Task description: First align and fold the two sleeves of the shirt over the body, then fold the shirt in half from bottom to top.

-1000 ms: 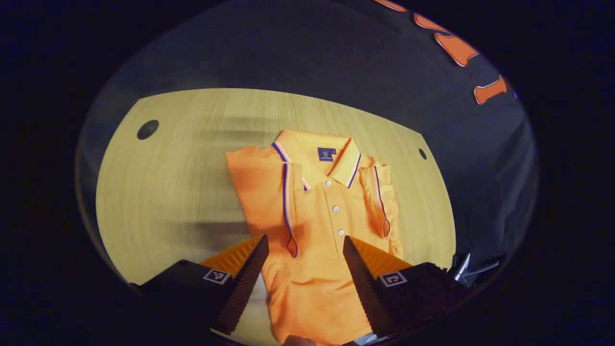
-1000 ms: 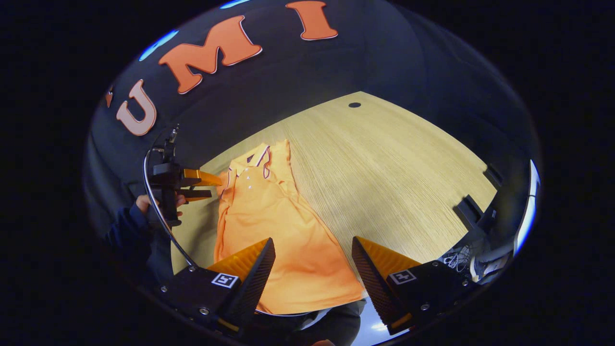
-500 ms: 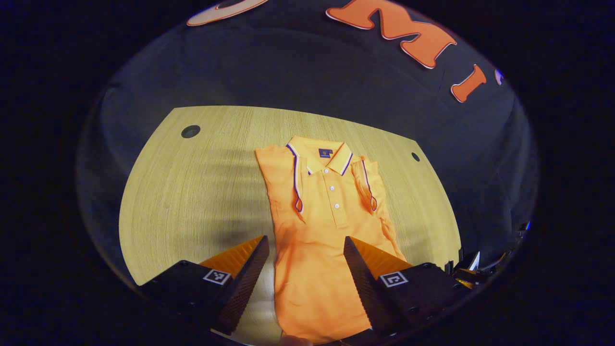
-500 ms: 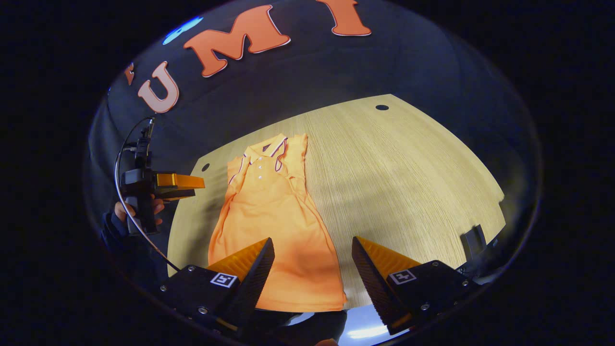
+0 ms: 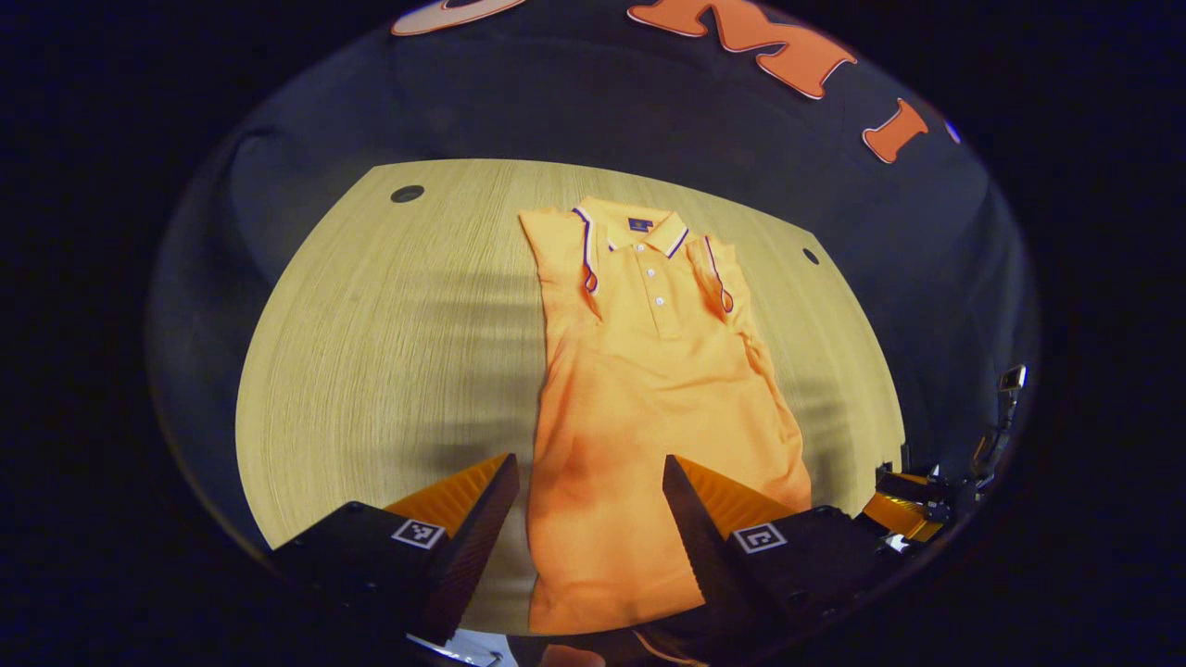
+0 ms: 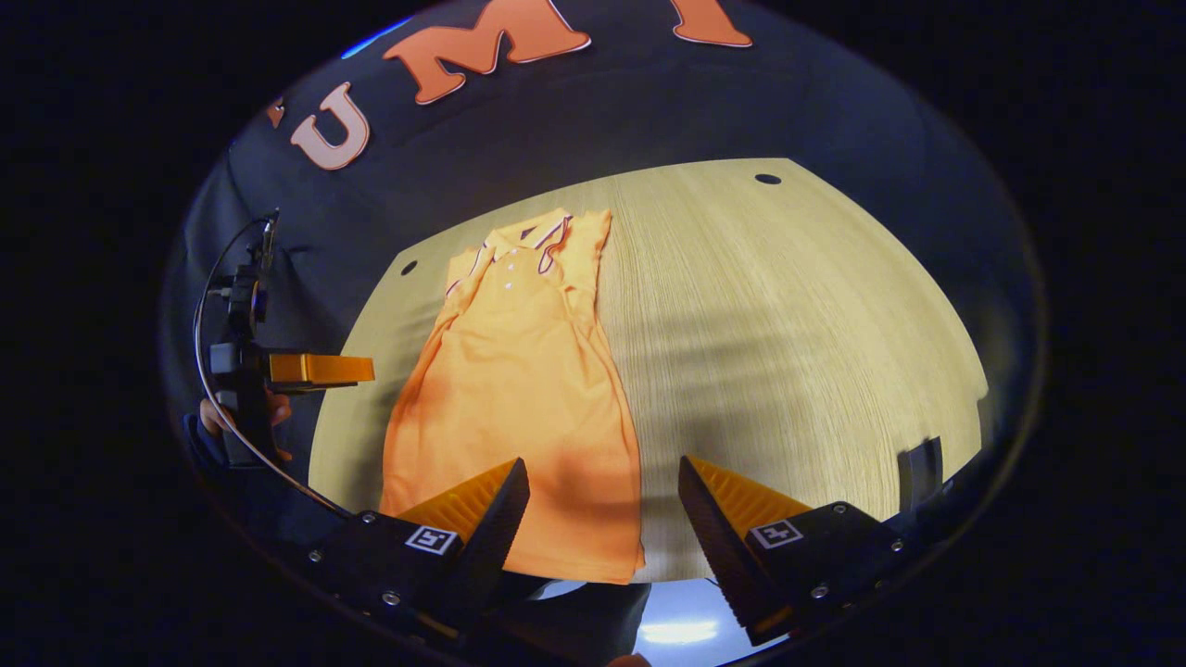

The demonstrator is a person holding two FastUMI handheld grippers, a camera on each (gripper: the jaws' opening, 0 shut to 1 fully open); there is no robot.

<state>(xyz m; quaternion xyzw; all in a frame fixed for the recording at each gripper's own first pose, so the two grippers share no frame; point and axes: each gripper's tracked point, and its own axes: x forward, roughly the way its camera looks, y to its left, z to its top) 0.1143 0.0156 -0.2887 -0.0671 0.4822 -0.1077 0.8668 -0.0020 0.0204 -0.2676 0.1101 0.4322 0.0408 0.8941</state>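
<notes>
Left gripper: fingers spread wide and holding nothing, hovering over the bottom hem of the shirt; in the right gripper view it shows off the table's left edge, held in a person's hand.
Right gripper: fingers likewise parted and empty, above the hem's other corner, near the table's front edge.
Polo shirt: orange, lying flat and face up on the wooden table, collar towards the far wall, hem towards the person.
Sleeves: both look folded inward over the chest, their striped cuffs lying either side of the button placket; the first part of the task seems done.
Step in hand: judging by the two grippers poised over the hem, the bottom-to-top fold is about to begin.
Handling: soft, light knit cloth that will drape and sag between two grip points, and may drag on the wood; not fragile, not slippery.
Where to take hold: the two hem corners, one per gripper, pinching both layers of fabric so that the back comes up with the front.
Risk: uneven lifting could skew the fold, or disturb the tucked sleeves as the hem passes over them.
</notes>
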